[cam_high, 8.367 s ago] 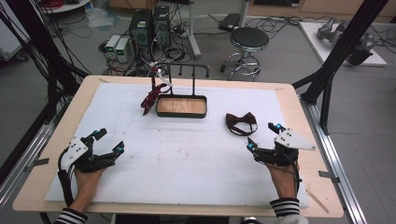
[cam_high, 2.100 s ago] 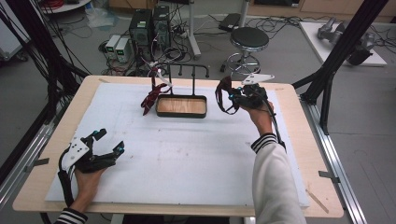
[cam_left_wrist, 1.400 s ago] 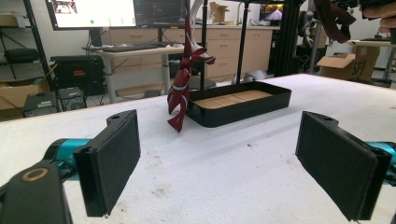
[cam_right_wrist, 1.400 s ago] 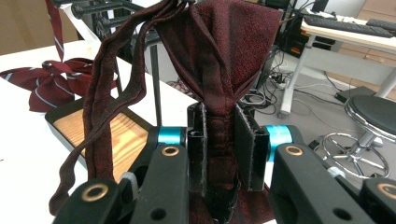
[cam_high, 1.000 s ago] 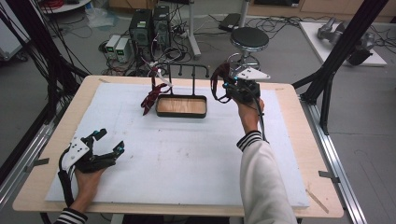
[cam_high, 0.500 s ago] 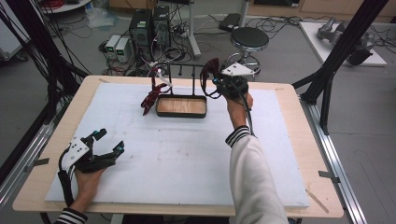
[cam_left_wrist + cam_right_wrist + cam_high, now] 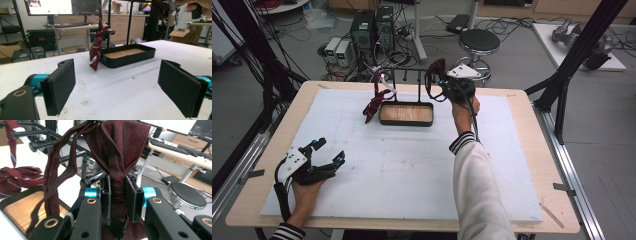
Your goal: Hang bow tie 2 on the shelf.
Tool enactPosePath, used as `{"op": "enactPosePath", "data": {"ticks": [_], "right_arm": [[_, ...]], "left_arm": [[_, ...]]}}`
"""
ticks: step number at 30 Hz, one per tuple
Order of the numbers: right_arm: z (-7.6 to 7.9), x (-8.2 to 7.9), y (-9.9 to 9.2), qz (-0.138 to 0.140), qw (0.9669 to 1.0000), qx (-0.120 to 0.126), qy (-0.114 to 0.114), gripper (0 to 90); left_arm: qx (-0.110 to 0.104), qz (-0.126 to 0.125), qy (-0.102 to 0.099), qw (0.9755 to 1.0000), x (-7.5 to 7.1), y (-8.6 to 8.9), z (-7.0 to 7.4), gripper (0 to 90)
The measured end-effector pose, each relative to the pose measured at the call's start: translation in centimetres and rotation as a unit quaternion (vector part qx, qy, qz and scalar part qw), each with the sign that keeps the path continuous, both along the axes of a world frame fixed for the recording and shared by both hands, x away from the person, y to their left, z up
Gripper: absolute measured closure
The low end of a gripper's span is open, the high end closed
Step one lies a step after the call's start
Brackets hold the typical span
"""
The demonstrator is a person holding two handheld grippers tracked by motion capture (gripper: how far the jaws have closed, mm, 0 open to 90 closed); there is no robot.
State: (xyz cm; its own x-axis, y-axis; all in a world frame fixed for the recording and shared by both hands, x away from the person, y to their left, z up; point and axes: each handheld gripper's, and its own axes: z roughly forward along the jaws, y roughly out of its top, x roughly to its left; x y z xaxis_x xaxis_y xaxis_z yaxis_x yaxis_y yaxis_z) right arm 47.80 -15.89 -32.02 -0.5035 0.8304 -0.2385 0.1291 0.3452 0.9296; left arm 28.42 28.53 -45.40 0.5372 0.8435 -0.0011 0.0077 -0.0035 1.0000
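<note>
Necktie (image 7: 117,152) clamped in right tongs (image 7: 117,202) beside the rack (image 7: 404,75).
Left tongs (image 7: 117,82) rest wide open, empty, on the surface (image 7: 412,170).

The dark red tie (image 7: 435,75) is no longer lying on the white mat (image 7: 402,165) at the right; the right gripper (image 7: 443,86) now holds it pinched between its jaws, lifted off the table. That gripper has travelled from the near right corner up to the black rack (image 7: 412,75) above the wooden tray (image 7: 406,114).
</note>
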Motion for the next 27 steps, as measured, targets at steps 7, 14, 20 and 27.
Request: {"op": "enactPosePath", "data": {"ticks": [7,14,20,27], "right_arm": [[-0.5,0.5,-0.3,-0.011,0.9999,0.005,0.008,76.3],[-0.8,0.7,0.0,-0.009,0.9999,0.004,0.007,76.3],[-0.6,0.7,0.3,-0.007,0.9999,-0.006,0.006,76.3],[-0.6,0.9,0.7,-0.009,0.9998,-0.017,0.008,76.3]], "left_arm": [[-0.001,0.0,0.001,1.0,0.0,0.0,0.0,14.9],[-0.002,0.0,0.001,1.0,0.0,0.0,0.0,14.9],[-0.001,0.0,0.001,1.0,0.0,0.0,0.0,14.8],[0.0,0.0,0.001,1.0,0.0,0.0,0.0,14.9]]}}
